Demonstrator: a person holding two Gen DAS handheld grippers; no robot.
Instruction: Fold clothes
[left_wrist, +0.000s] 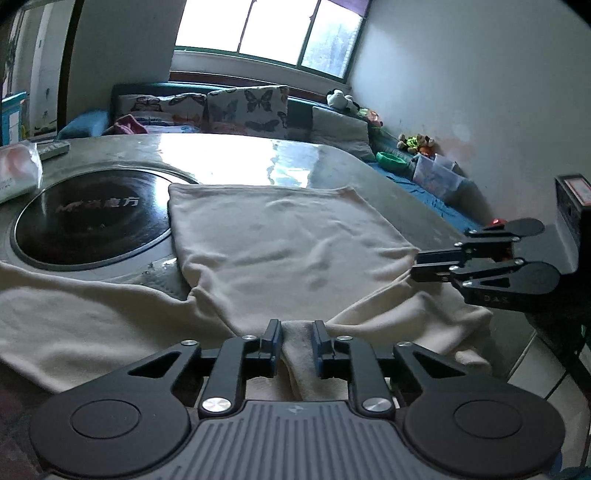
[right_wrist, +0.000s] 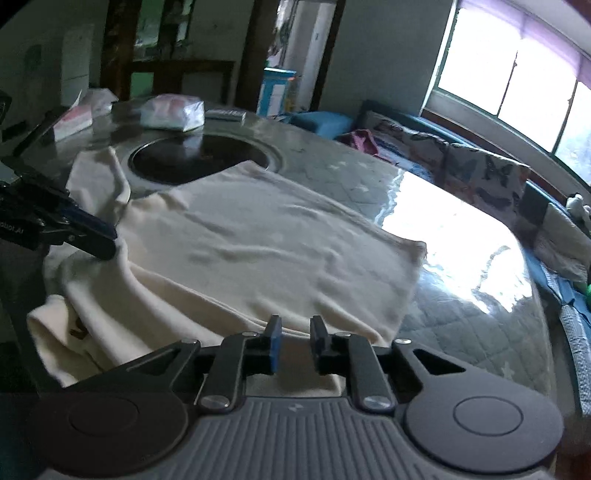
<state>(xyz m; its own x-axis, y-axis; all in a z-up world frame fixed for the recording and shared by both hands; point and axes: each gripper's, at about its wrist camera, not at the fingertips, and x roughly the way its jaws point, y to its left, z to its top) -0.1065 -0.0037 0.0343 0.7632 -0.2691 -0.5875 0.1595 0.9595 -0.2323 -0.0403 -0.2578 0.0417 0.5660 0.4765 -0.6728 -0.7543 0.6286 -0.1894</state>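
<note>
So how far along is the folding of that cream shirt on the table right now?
Early on. Done: the cream shirt lies spread fairly flat across the table, partly over the round black hob. In hand: the left gripper has pinched a ridge of the near edge, and the right gripper sits at the near edge further along; its grip is unclear. Left: no fold shows yet, and one sleeve lies loose.

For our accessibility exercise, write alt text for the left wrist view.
A left hand-held gripper pinches a fold of cream knitted garment spread on a glossy grey table; the right hand-held gripper meets the garment's right edge. A black round inset lies at the left.
</note>
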